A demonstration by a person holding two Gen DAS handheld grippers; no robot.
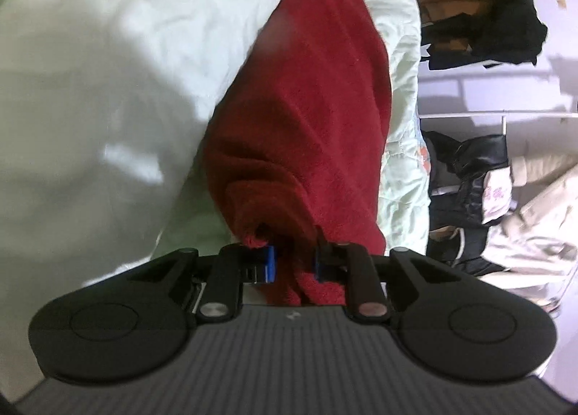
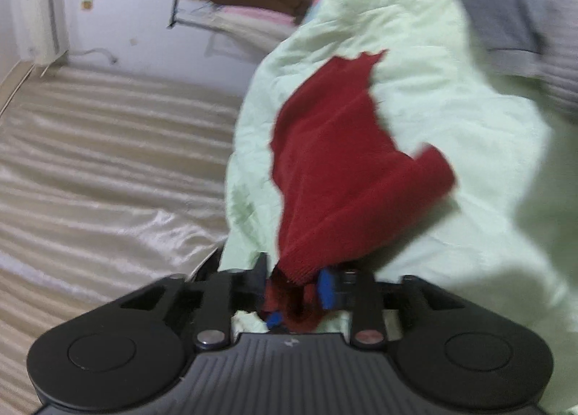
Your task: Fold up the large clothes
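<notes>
Red fleecy fabric fills the middle of both wrist views: a large dark-red knit garment (image 1: pixel 303 125) is pinched at its near end by both grippers. In the left wrist view, the left gripper (image 1: pixel 293 265), at 6 o'clock, has its blue-padded jaws clamped on a bunched fold of the cloth, which runs up toward 12 o'clock over a pale green quilted bedspread (image 1: pixel 126 53). Beyond the spread's edge, at 3 o'clock, hang dark and cream clothes on a white rack (image 1: pixel 480 180). In the right wrist view, the right gripper (image 2: pixel 294 288) is likewise closed on a ribbed hem of the same garment (image 2: pixel 336 162), the fabric spreading toward 12 o'clock across the green bedspread (image 2: pixel 451 107). At 9 o'clock lies a beige striped satin sheet (image 2: pixel 108 162); at 1 o'clock, a grey ribbed sleeve (image 2: pixel 505 17) crosses the spread.
</notes>
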